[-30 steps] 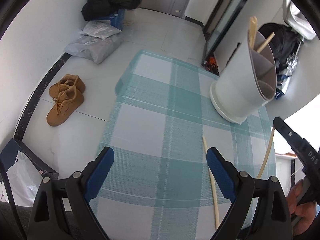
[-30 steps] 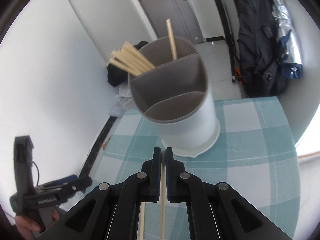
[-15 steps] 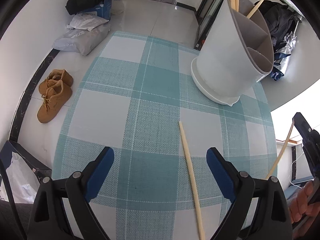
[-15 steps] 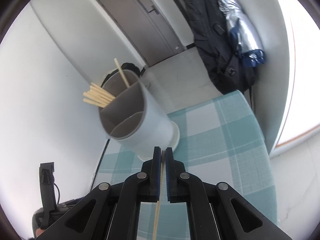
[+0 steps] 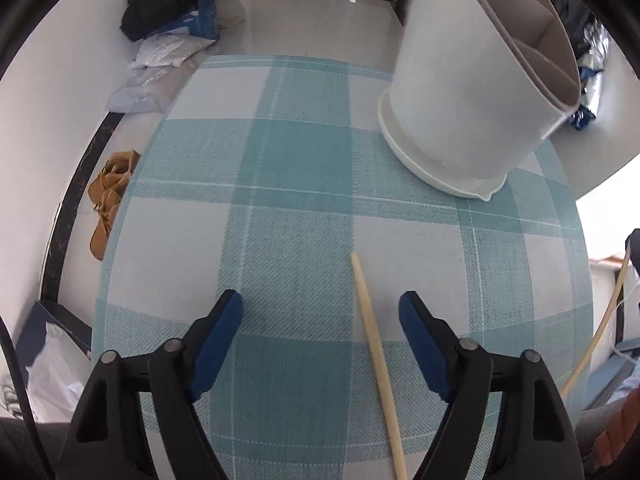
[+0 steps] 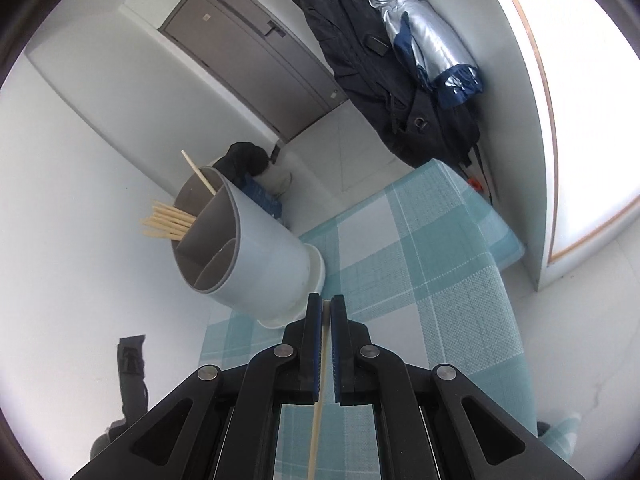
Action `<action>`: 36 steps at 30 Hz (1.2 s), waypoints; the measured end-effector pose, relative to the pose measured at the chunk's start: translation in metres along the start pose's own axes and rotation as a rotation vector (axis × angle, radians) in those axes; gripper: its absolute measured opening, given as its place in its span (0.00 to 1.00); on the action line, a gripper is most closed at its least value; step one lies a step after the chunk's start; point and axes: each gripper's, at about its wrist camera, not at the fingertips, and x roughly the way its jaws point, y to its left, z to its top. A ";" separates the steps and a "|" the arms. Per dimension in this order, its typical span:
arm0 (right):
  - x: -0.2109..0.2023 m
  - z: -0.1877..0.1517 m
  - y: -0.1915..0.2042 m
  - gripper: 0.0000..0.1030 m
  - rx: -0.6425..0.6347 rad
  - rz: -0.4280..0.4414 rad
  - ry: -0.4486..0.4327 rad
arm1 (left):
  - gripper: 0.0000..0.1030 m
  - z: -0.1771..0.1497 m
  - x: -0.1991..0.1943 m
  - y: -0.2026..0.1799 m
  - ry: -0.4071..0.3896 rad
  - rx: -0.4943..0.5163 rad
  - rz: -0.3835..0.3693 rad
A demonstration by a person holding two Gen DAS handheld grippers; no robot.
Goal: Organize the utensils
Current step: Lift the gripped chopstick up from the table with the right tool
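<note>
We are working from the left: the left tool (image 5: 320, 344) is hanging spread over the checked tabletop (image 5: 288, 184), its jaws just narrowing, with a loose chopstick (image 5: 374, 344) lying between them, untouched by either pad. To its right the holder (image 5: 472, 92) is standing on the cloth. The right tool (image 6: 326, 344) is pressed together, pinching a second chopstick (image 6: 316, 432).

We judge the job well along: several sticks (image 6: 168, 222) are already sitting in the holder's far compartment, and two are still out, one on the cloth and one carried.

The left view alone is showing the loose stick; the right view alone is showing the holder's filled compartments and the pinched grip.
</note>
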 end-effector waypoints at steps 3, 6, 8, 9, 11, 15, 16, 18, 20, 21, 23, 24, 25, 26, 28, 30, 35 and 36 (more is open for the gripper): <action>0.001 -0.001 0.002 0.03 -0.012 0.002 0.005 | 0.60 0.001 0.000 -0.009 -0.005 0.045 0.029; 0.001 -0.002 0.004 0.03 -0.025 0.012 0.009 | 0.41 -0.001 -0.002 -0.015 -0.009 0.075 0.042; -0.001 -0.001 0.006 0.03 -0.031 0.020 0.005 | 0.32 -0.001 -0.003 -0.019 0.001 0.084 0.039; -0.002 -0.001 0.006 0.03 -0.030 0.025 0.004 | 0.25 0.000 -0.003 -0.021 0.005 0.086 0.035; -0.003 0.000 0.006 0.03 -0.029 0.032 0.001 | 0.14 0.001 -0.004 -0.023 0.008 0.086 0.029; -0.004 0.000 0.006 0.03 -0.028 0.036 0.003 | 0.02 0.001 -0.003 -0.030 0.012 0.087 0.013; -0.004 0.000 0.006 0.03 -0.027 0.036 0.004 | 0.01 0.002 -0.002 -0.034 0.014 0.093 -0.001; -0.005 0.000 0.007 0.03 -0.030 0.037 0.006 | 0.01 0.002 -0.002 -0.039 0.011 0.118 0.016; -0.005 -0.001 0.008 0.03 -0.040 0.032 0.002 | 0.01 0.003 -0.003 -0.041 0.023 0.120 0.002; -0.005 -0.001 0.009 0.03 -0.045 0.030 0.002 | 0.01 0.004 -0.002 -0.042 0.028 0.117 -0.004; -0.006 -0.002 0.010 0.03 -0.048 0.027 0.001 | 0.01 0.005 -0.003 -0.043 0.024 0.120 -0.006; -0.006 -0.002 0.010 0.03 -0.046 0.026 -0.001 | 0.01 0.005 -0.005 -0.045 0.009 0.125 0.009; -0.006 -0.002 0.010 0.03 -0.047 0.026 -0.003 | 0.01 0.006 -0.007 -0.047 -0.007 0.132 0.026; -0.006 -0.002 0.011 0.03 -0.050 0.024 -0.005 | 0.01 0.005 -0.010 -0.049 -0.027 0.143 0.030; -0.008 -0.003 0.013 0.03 -0.061 0.023 -0.010 | 0.01 0.001 -0.019 -0.055 -0.063 0.150 0.025; -0.011 -0.004 0.016 0.03 -0.078 0.021 -0.018 | 0.01 0.000 -0.027 -0.058 -0.092 0.156 0.010; -0.018 -0.008 0.027 0.03 -0.130 0.030 -0.044 | 0.01 -0.004 -0.053 -0.062 -0.170 0.166 -0.059; -0.019 -0.009 0.030 0.03 -0.148 0.031 -0.050 | 0.01 -0.005 -0.056 -0.062 -0.185 0.167 -0.072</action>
